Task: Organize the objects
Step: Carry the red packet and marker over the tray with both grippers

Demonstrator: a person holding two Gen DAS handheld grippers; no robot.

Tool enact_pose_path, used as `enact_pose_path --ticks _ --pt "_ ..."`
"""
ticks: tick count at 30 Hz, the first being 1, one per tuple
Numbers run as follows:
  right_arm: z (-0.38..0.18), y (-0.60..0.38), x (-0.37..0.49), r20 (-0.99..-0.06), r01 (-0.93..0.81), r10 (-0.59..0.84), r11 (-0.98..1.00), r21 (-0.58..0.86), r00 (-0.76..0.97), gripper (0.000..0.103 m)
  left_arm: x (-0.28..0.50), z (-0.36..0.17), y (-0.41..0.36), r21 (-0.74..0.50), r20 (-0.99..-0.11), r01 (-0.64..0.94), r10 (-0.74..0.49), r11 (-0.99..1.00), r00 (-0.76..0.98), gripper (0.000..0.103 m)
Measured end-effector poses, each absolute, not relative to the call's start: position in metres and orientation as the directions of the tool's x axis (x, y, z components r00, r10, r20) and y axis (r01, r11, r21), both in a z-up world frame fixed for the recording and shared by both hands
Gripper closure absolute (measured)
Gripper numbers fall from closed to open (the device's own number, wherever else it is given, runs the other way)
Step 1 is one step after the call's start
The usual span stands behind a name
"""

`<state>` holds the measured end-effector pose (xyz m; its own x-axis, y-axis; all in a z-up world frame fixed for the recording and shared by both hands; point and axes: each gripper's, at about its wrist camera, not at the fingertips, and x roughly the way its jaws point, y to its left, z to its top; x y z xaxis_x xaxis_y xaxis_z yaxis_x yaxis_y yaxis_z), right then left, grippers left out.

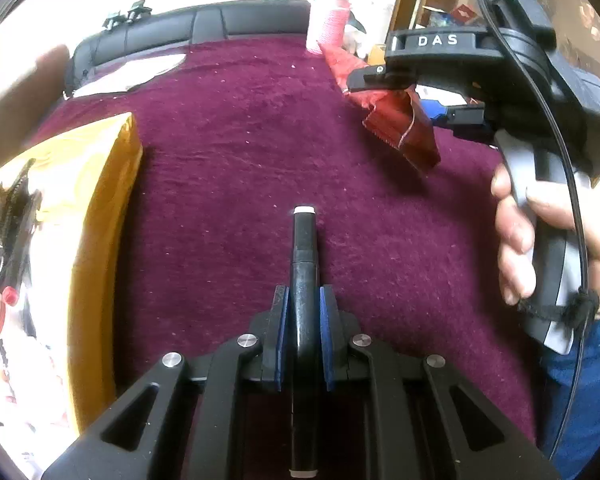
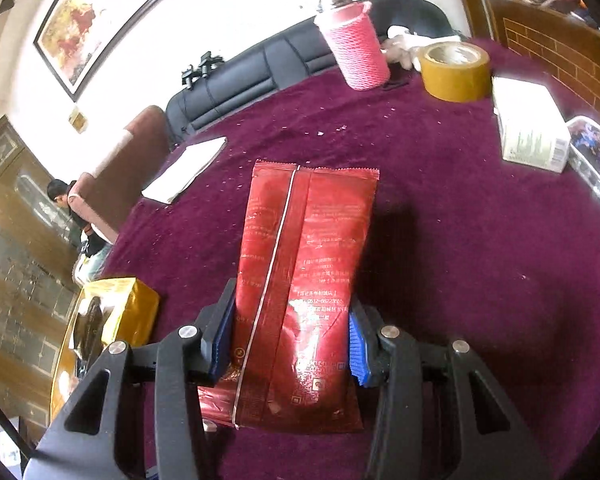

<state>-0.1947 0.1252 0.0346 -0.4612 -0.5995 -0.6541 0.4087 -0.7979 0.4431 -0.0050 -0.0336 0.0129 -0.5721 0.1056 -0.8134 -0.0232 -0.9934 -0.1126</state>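
Two claws are both loaded, so the tidying looks to be in mid-course, with nothing visibly sorted into a final place yet. The left claw [image 1: 303,332] is clamped tight on a slim black pen [image 1: 303,256] with a white tip, which points forward above the surface [image 1: 240,140], a table under a dark maroon cloth. The right claw [image 2: 290,334] grips a red foil packet [image 2: 304,264] by its sides and holds it lifted over the cloth; the left view shows the packet hanging in the air, with a hand [image 1: 540,240] around that claw's handle.

Still loose on the surface are a roll of tan tape [image 2: 454,70], a pink knitted cup holder [image 2: 356,48], a white carton [image 2: 530,130], a clear plastic tub [image 2: 596,160] at the right edge, and a white paper pad [image 2: 186,168]. A yellow box [image 1: 100,208], apparently open and already holding some items, sits at the left edge and is a likely collecting place, though that is a guess.

Between the claws and the box the cloth lies bare, so little seems to block the way. A black sofa [image 2: 236,84] stands beyond the table.
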Motion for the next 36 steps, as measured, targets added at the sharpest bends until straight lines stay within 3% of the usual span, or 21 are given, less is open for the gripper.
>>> enact_pose_path --ticks 36 --pt "0.027 0.091 -0.177 -0.626 0.546 -0.683 -0.709 0.446 -0.376 0.059 0.021 0.08 -0.096 -0.108 -0.692 0.092 0.009 -0.99 -0.721 0.091"
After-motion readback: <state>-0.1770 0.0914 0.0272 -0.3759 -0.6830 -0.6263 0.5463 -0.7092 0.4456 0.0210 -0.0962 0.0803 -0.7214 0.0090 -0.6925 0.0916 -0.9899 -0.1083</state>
